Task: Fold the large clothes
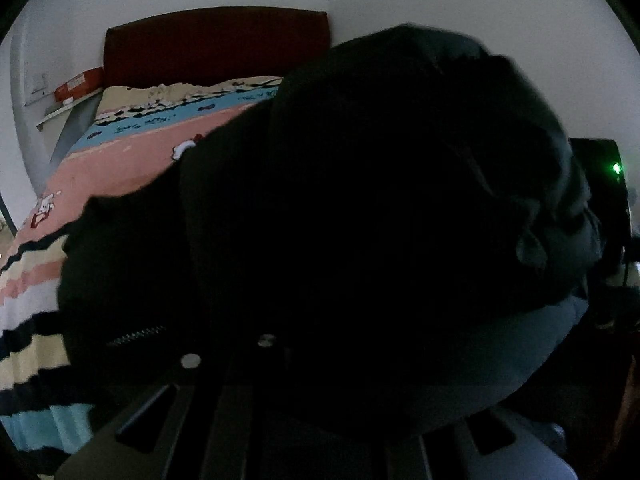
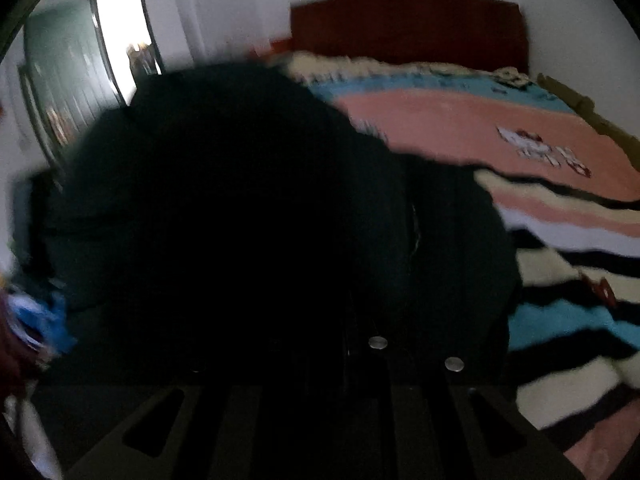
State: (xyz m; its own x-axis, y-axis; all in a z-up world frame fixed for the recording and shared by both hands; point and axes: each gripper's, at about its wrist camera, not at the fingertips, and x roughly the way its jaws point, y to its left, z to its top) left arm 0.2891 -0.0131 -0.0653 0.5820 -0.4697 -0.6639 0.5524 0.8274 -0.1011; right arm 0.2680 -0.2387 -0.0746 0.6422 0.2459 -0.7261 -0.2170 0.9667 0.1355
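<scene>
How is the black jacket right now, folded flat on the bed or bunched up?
Bunched, not folded: the black jacket bulges in front of both cameras, above the striped blanket. Claw grip cannot be told.

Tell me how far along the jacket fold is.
Early, by the look of it. Nothing reads as folded: the black jacket bulges bunched before both cameras, above the striped bedspread. Fingers are hidden, so grip is unclear. Laying flat and folding remain.

Dim fisheye views; right wrist motion-blurred, window (image 2: 116, 36) glaring.
</scene>
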